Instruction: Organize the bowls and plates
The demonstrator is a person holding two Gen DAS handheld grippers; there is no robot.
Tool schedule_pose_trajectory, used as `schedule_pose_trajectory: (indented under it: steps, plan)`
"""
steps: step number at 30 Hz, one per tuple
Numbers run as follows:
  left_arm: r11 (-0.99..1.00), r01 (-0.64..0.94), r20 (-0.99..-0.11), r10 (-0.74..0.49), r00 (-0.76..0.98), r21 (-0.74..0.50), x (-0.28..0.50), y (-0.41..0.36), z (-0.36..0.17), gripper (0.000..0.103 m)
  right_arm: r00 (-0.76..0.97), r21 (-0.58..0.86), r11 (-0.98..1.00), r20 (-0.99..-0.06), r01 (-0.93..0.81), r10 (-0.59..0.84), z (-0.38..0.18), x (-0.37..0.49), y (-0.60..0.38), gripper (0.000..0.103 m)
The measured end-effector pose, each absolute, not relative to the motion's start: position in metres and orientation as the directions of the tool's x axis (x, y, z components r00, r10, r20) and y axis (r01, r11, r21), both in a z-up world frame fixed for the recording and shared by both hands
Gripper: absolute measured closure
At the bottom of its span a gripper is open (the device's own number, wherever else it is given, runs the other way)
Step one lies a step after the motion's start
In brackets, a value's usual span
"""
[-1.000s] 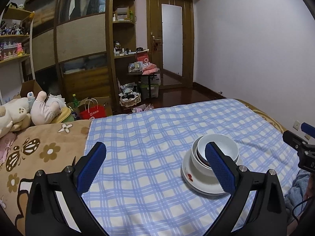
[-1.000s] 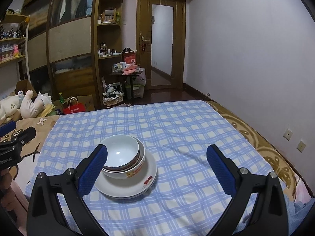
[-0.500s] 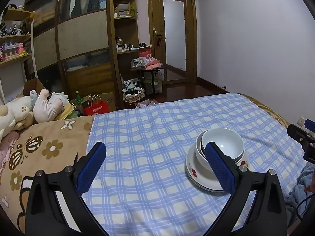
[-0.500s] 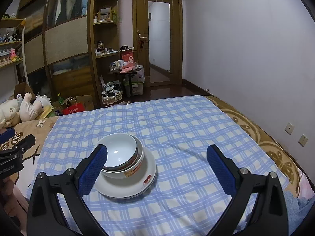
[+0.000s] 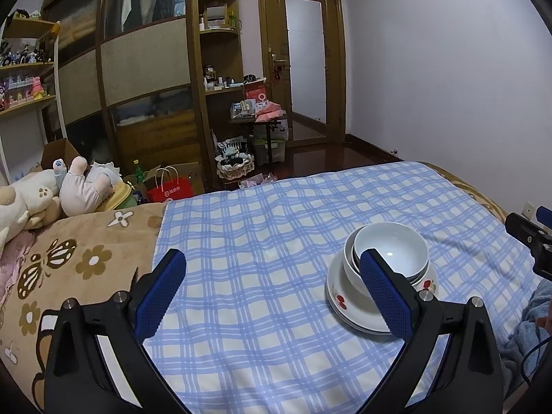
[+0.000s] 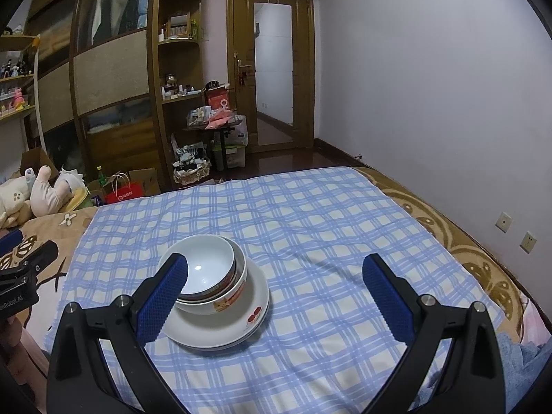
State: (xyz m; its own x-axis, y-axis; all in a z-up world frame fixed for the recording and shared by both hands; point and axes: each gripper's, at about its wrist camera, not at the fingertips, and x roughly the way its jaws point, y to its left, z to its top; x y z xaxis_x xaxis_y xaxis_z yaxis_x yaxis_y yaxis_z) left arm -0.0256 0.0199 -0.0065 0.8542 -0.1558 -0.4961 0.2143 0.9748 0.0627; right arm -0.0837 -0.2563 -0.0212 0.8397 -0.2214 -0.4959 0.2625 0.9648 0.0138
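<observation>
Both the left gripper [image 5: 269,288] and right gripper [image 6: 274,289] are hovering wide open and empty over nested bowls [image 6: 207,272] sitting on stacked plates [image 6: 224,327] on the bed [image 6: 310,224]; stacking appears finished, withdrawal likely next.

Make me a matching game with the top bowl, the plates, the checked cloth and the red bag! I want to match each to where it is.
Things:
1. top bowl
2. plates
3. checked cloth
4. red bag

Places:
A. spread over the bed
B. on the floor past the bed
C. nested inside another bowl
D. at the bottom of the stack

Pairs: 1-C, 2-D, 3-A, 4-B
</observation>
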Motion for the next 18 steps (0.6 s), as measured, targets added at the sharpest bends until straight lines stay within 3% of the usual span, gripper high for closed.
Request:
schedule_pose_trajectory:
  steps: [18]
  plan:
    - [0.969, 0.217, -0.497, -0.134, 0.858, 0.115, -0.0257, 0.0117, -0.0098, 0.004, 0.839, 0.021, 0.963, -0.495, 0.270, -0.225, -0.0210, -0.0847, -0.2568, 0.000]
